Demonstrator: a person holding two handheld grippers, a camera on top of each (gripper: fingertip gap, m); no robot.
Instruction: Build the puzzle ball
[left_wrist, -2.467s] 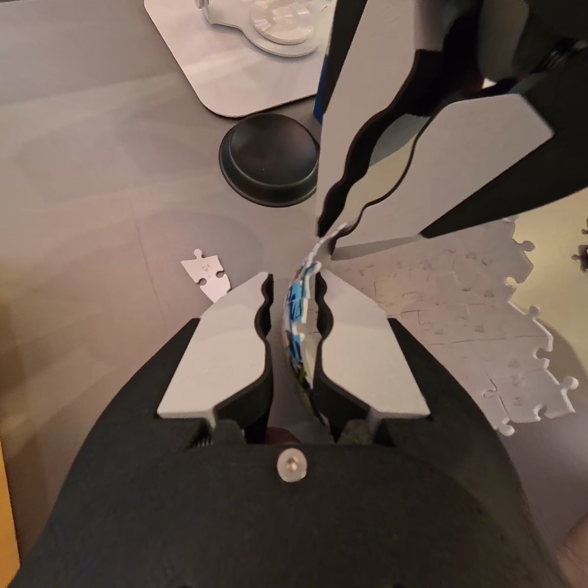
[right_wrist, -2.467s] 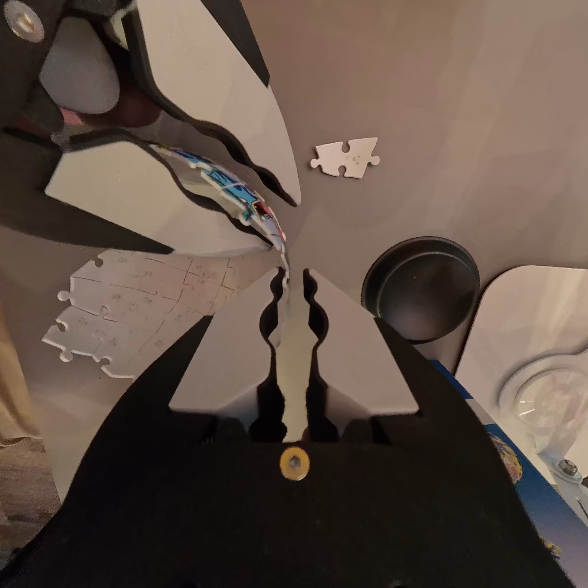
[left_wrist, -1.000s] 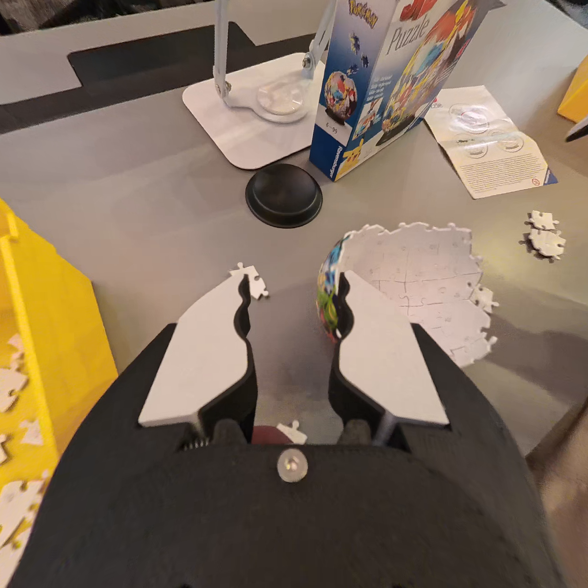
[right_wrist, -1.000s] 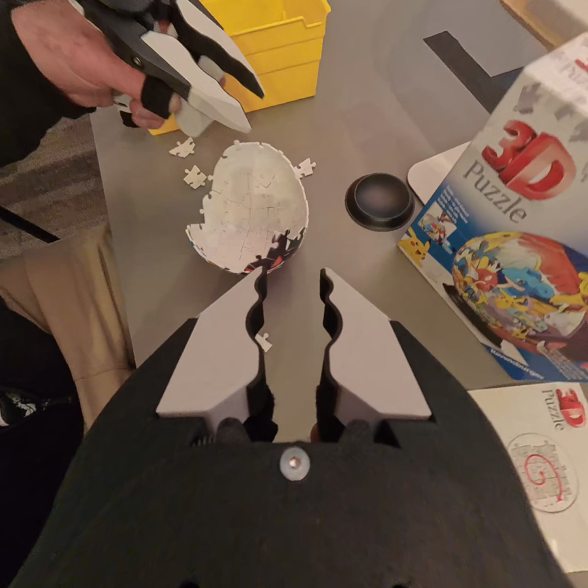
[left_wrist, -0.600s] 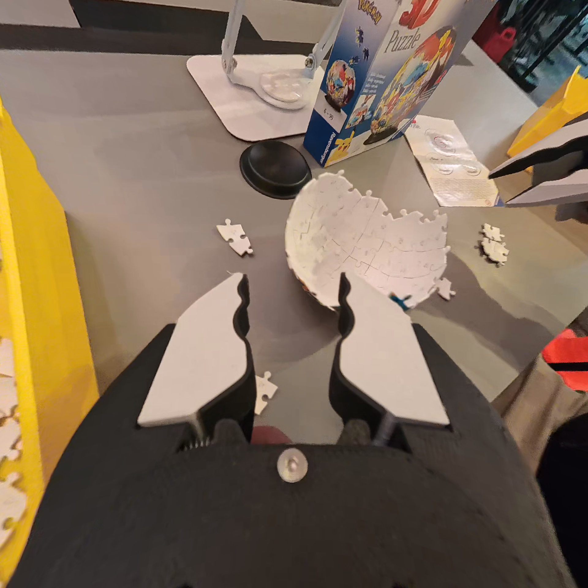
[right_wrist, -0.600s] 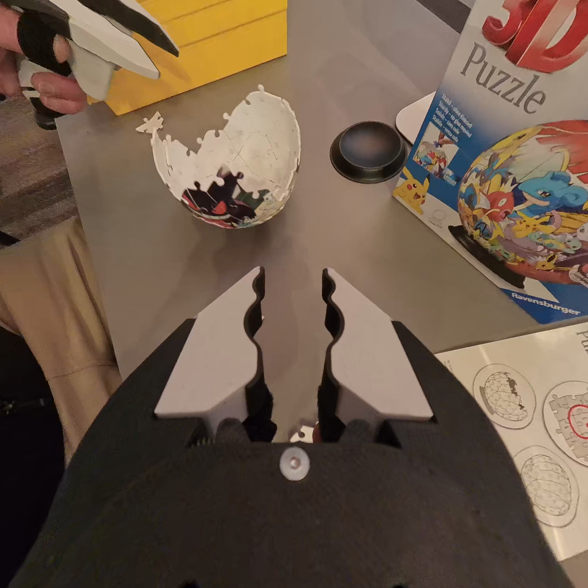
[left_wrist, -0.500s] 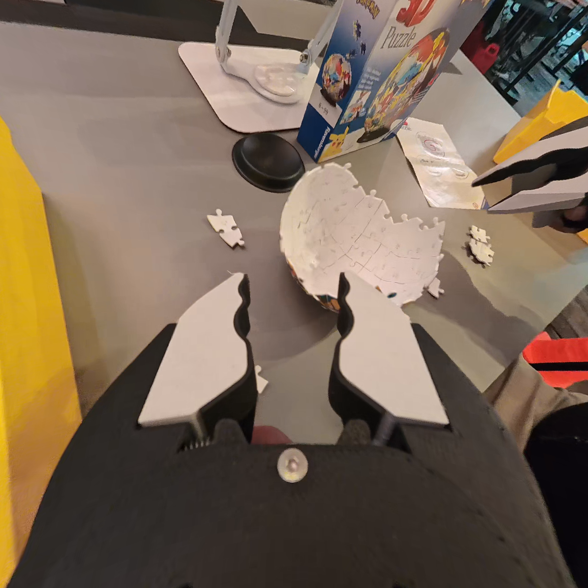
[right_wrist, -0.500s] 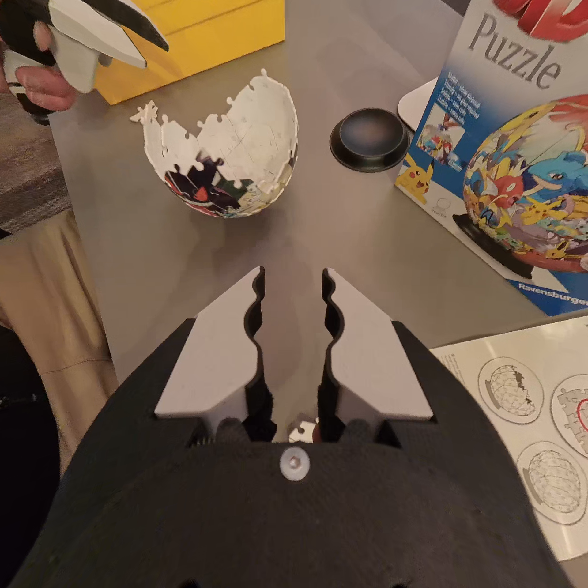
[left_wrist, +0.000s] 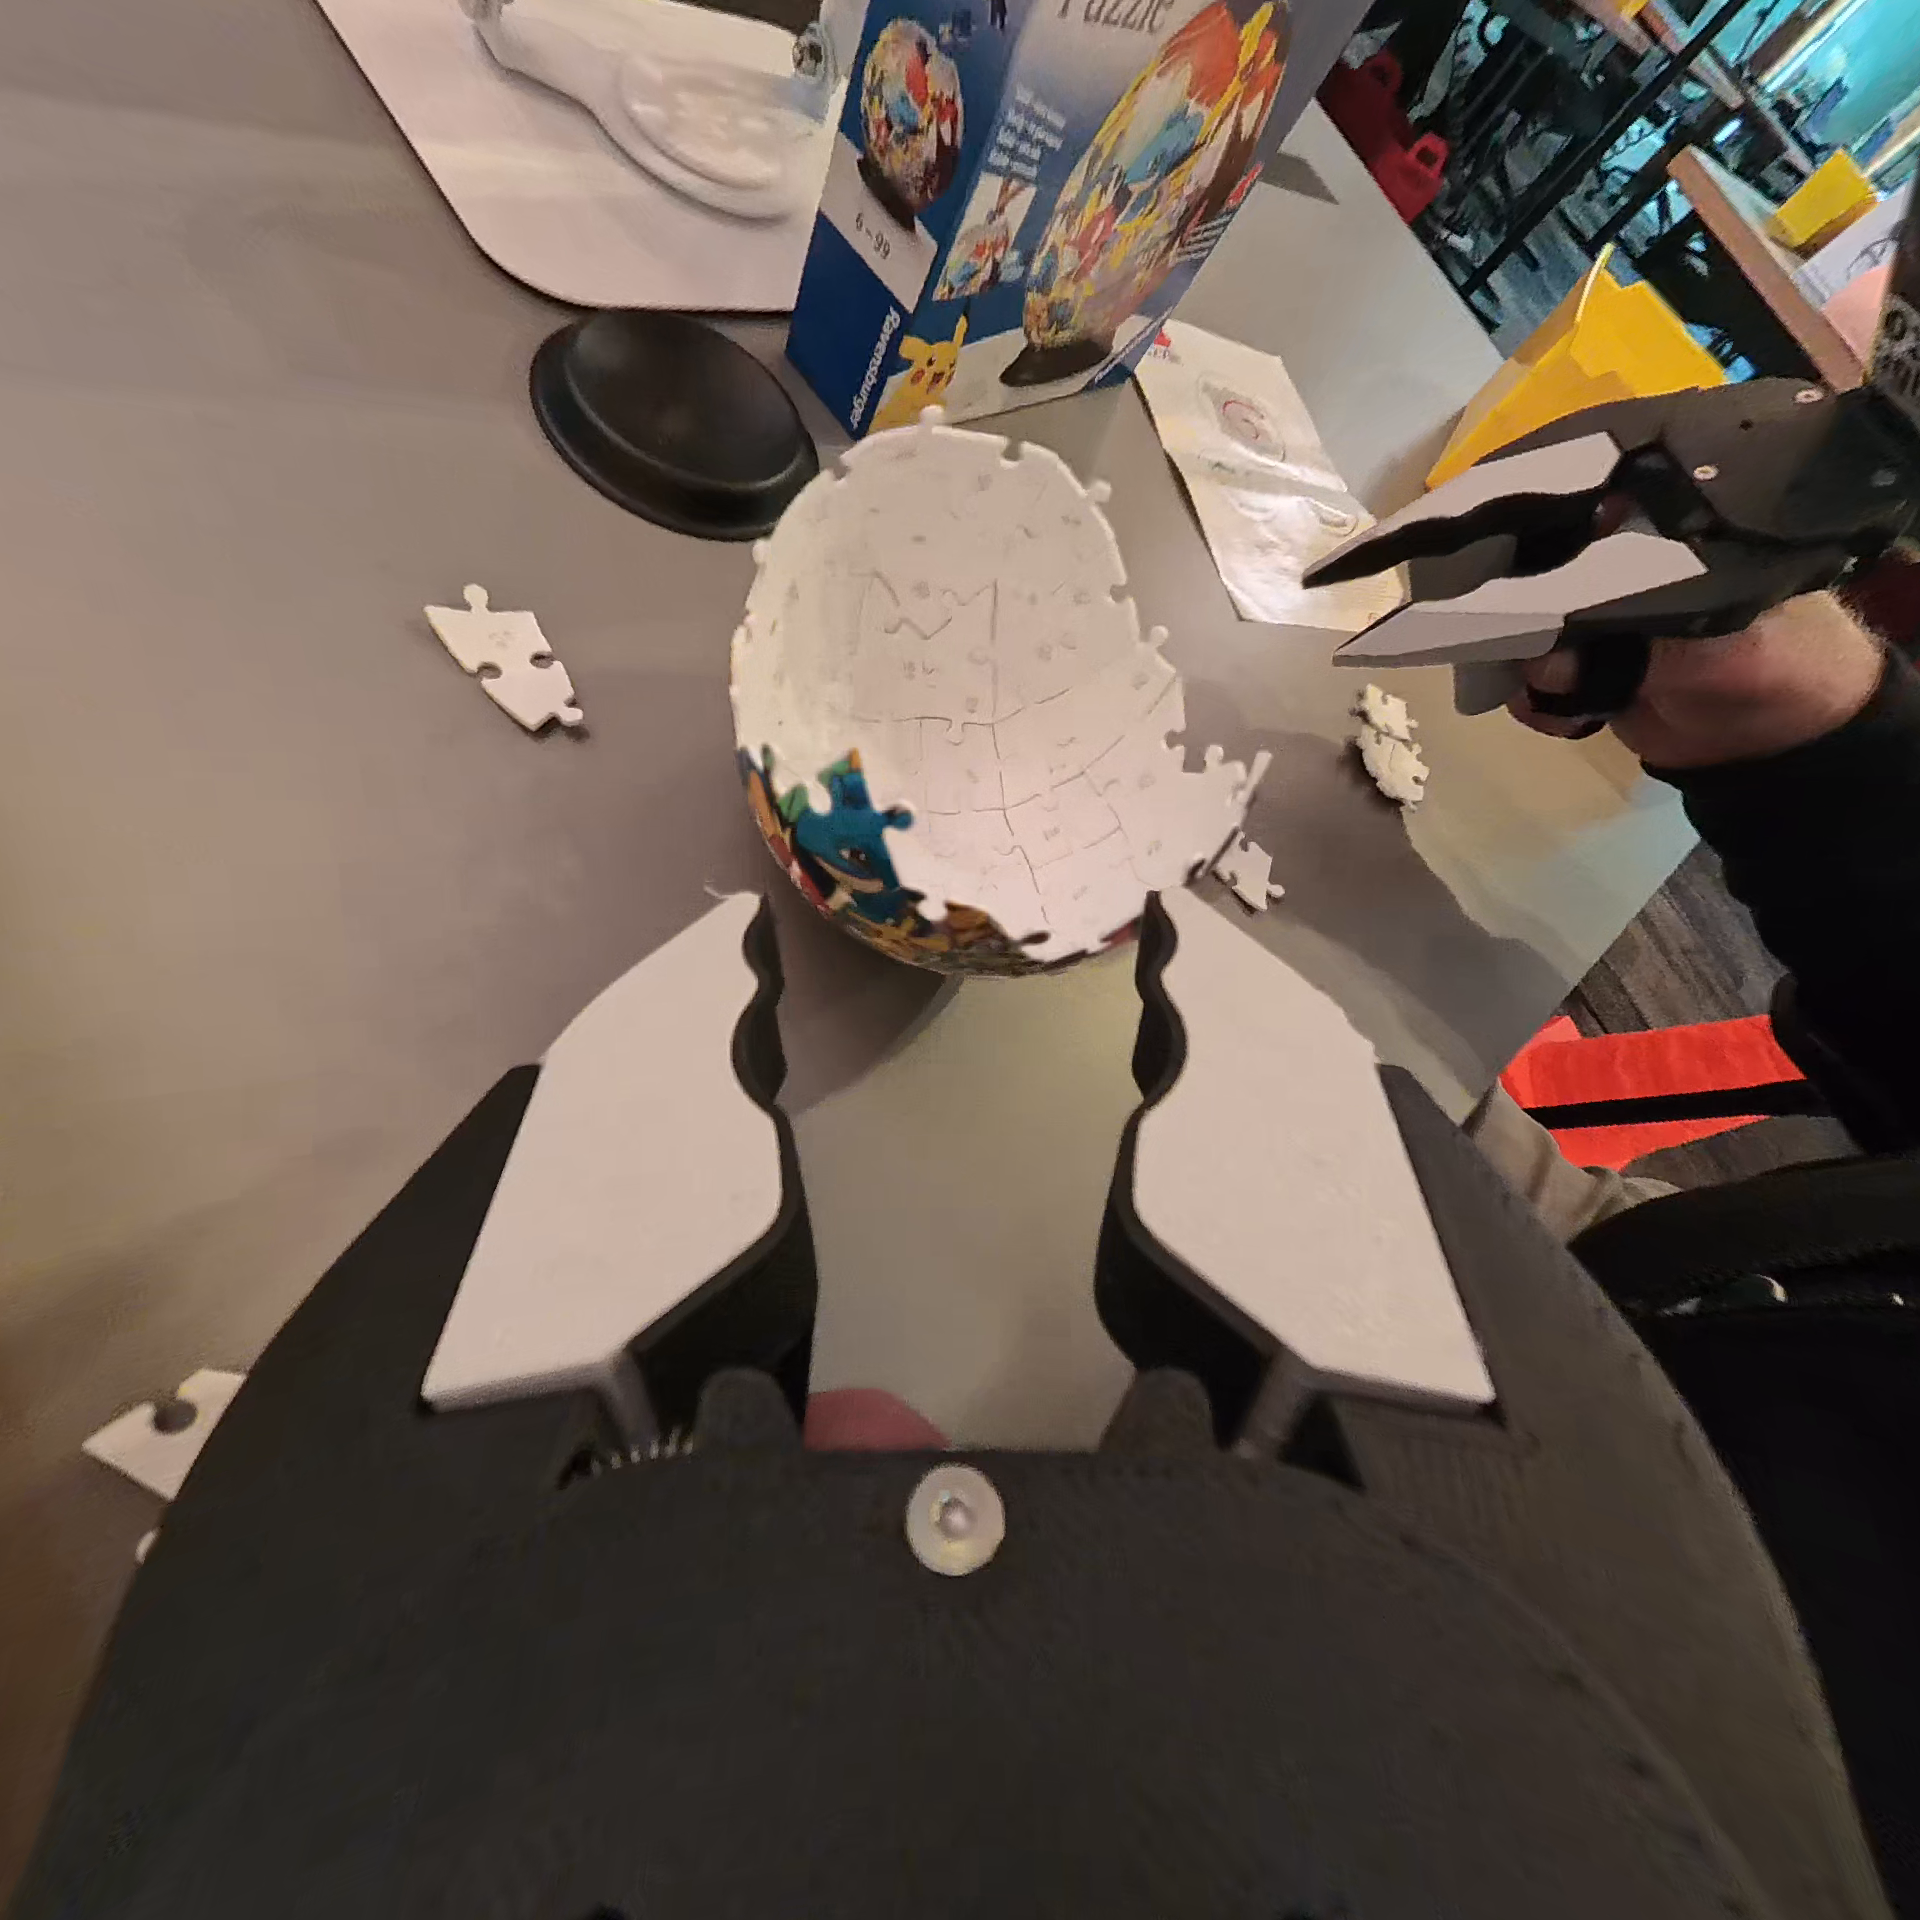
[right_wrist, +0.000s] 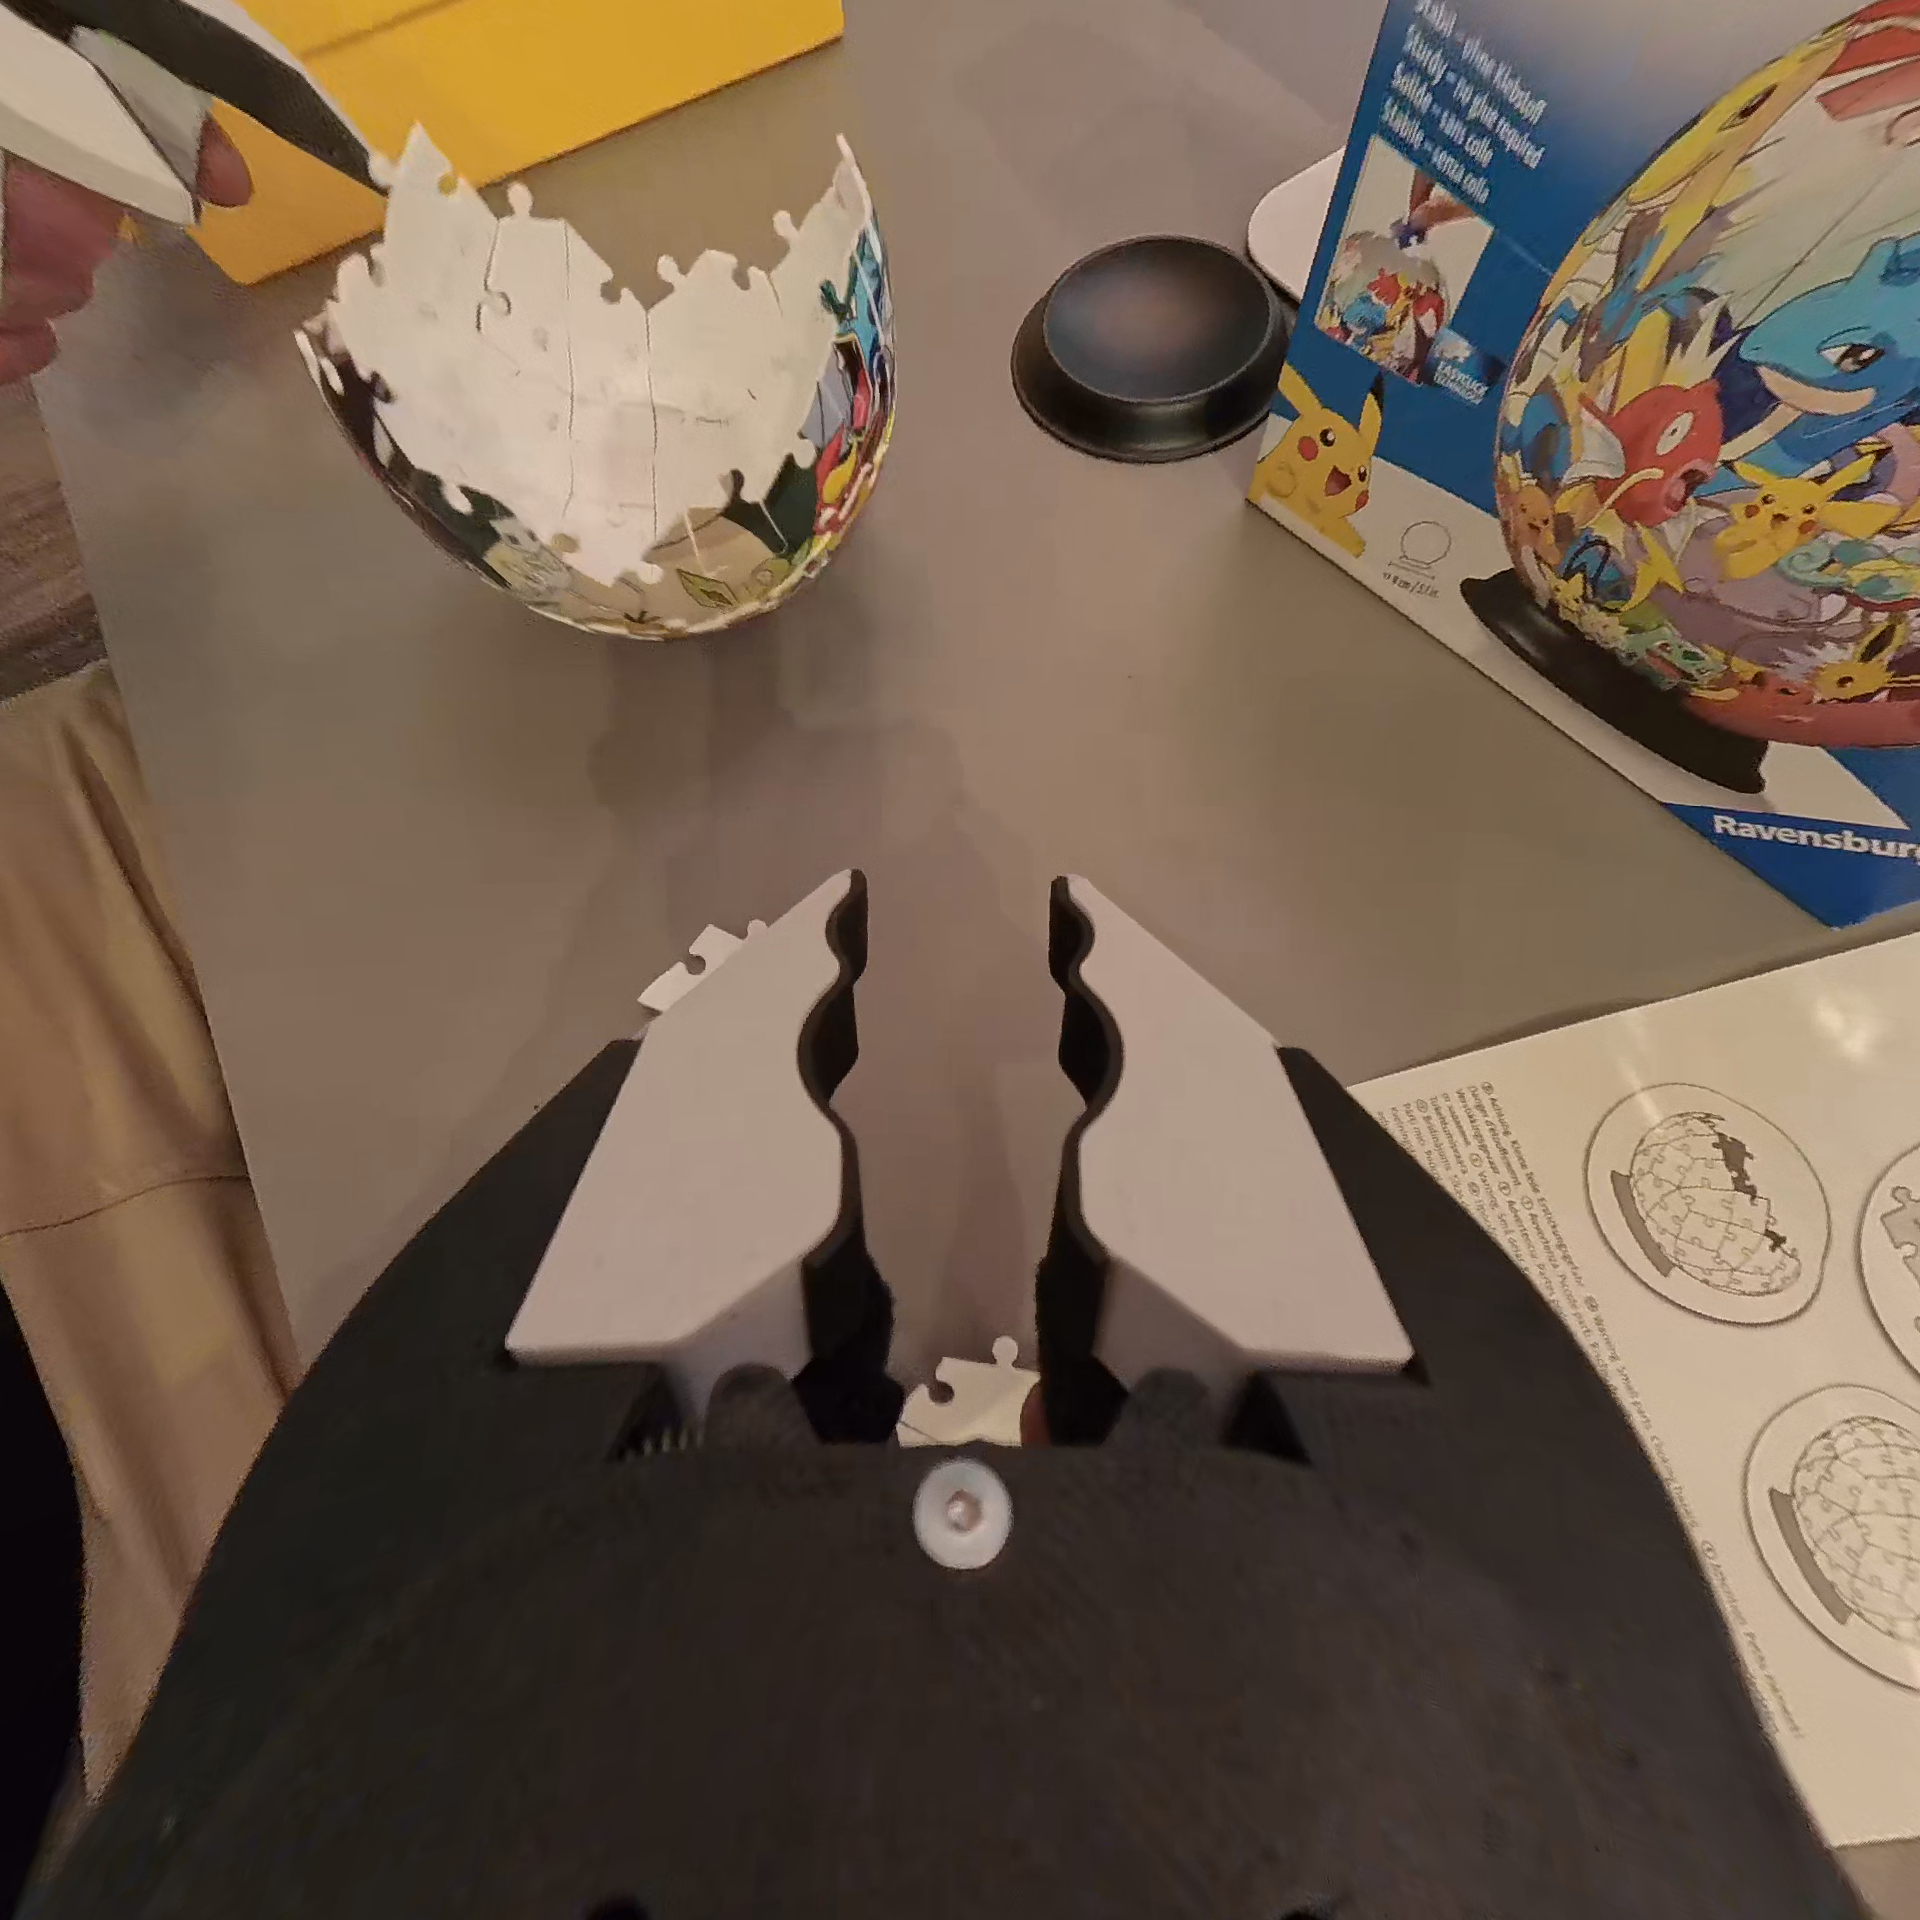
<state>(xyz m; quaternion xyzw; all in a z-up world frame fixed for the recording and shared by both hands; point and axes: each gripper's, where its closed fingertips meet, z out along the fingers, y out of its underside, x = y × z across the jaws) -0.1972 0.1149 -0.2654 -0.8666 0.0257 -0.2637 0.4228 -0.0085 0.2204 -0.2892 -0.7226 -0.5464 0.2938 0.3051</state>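
While both tongs had been pinching the shell's rim a couple of seconds earlier, by this moment I had let go and drawn them back. The left gripper (left_wrist: 951, 914) hung with its jaws wide apart and nothing between them, and the half-built puzzle ball (left_wrist: 956, 727) rested on the grey table (left_wrist: 260, 883) just ahead of its tips — white inside facing up, printed side down. The right gripper (right_wrist: 956, 894) was also parted and empty, well back from the ball, with one loose piece (right_wrist: 966, 1397) on the table under its throat and another (right_wrist: 696, 961) beside its left finger. I judged the last joint seated and the shell standing on its own — so the next job was fetching a piece. A joined pair (left_wrist: 504, 660) lay off the left tongs' left side, near the black stand (left_wrist: 665, 426).
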